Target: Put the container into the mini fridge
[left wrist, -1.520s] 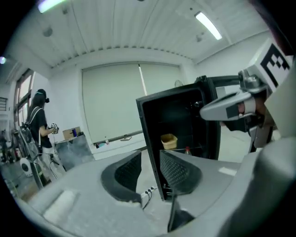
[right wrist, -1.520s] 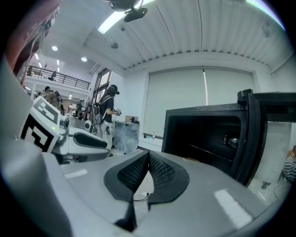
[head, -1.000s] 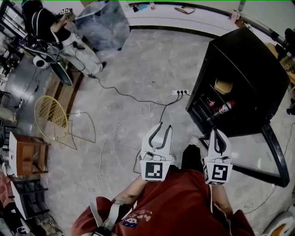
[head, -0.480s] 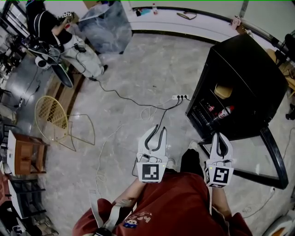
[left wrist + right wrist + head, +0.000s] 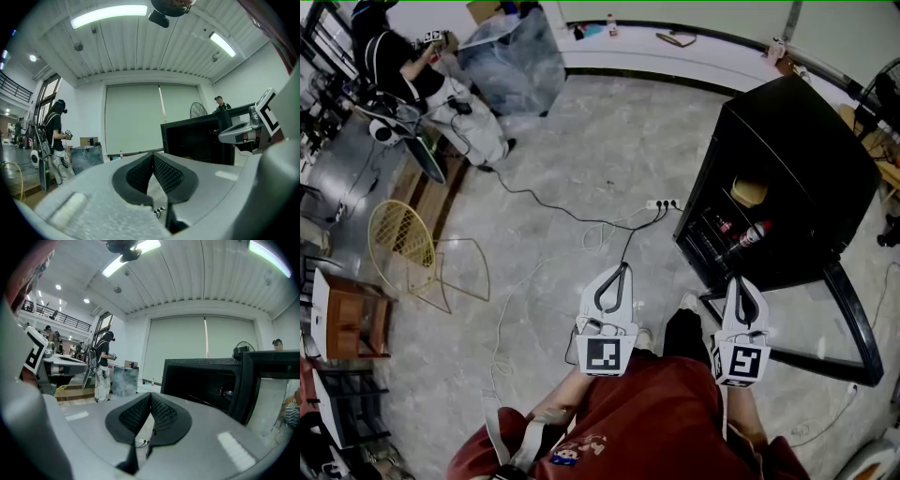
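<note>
1. Your left gripper [image 5: 622, 269] has just changed: a second ago its jaws stood spread, and now they are pressed together tip to tip with nothing between them. The left gripper view [image 5: 152, 155] shows only floor through the small gap behind the tips.

2. Your right gripper [image 5: 742, 281] is the same, pads together and empty [image 5: 149, 394]. Both are now held a little closer to your body than a moment ago.

3. A tan, container-like thing [image 5: 750, 192] sits on the upper shelf inside the mini fridge [image 5: 811, 141], well apart from both grippers. If that is the container, the placing looks done, and closing the empty left gripper reads as wrapping up, not as a grasp.

4. The fridge door [image 5: 855, 319] hangs wide open, swung out to your right. Shutting it may be the only step left, though the task doesn't ask for it.

5. On a lower shelf lies a bottle [image 5: 755, 232] with a red cap, near the front edge.

6. Underfoot there is a power strip [image 5: 662, 202] just left of the fridge, and its cable [image 5: 546, 199] trails across the floor. Mind them if you step forward.

7. Farther off are a yellow wire chair [image 5: 401, 242] and a standing person [image 5: 398, 58], neither in your way.
</note>
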Available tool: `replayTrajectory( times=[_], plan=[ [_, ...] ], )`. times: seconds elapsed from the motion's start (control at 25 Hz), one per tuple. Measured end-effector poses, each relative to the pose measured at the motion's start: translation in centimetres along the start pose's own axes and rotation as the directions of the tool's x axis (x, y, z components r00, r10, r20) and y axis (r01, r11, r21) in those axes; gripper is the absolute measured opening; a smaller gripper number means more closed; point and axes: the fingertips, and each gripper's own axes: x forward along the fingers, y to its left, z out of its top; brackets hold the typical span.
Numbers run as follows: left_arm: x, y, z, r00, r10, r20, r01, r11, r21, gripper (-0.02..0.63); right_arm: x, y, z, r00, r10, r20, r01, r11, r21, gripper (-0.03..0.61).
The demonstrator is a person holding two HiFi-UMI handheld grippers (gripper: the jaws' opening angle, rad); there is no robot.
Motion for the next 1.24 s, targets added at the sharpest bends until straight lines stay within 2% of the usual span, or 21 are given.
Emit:
replayTrajectory(
  times=[0.28,0.76,1.24],
  plan=[
    [0.1,-0.3,-0.1,1.0,-0.009,0.001,0.009,1.0,-0.009,0.006,-0.5,0.3,0.7,1.0,0.005,0.014,-0.005,0.999,-0.035,-0.002],
    [0.3,-0.3,-0.8,1.0,-0.017,-0.024,0.017,1.0,-0.007,0.006,-0.2,0.2,0.1,1.0,0.005,-0.007,-0.005,1.0,-0.011,-0.002],
    [-0.3,-0.2,-0.9,1.0,-0.017,-0.008,0.017,1.0,-0.025,0.006,-0.3,0.9,0.0,1.0,0.013,-0.018,-0.013,1.0,-0.007,-0.002]
  ],
)
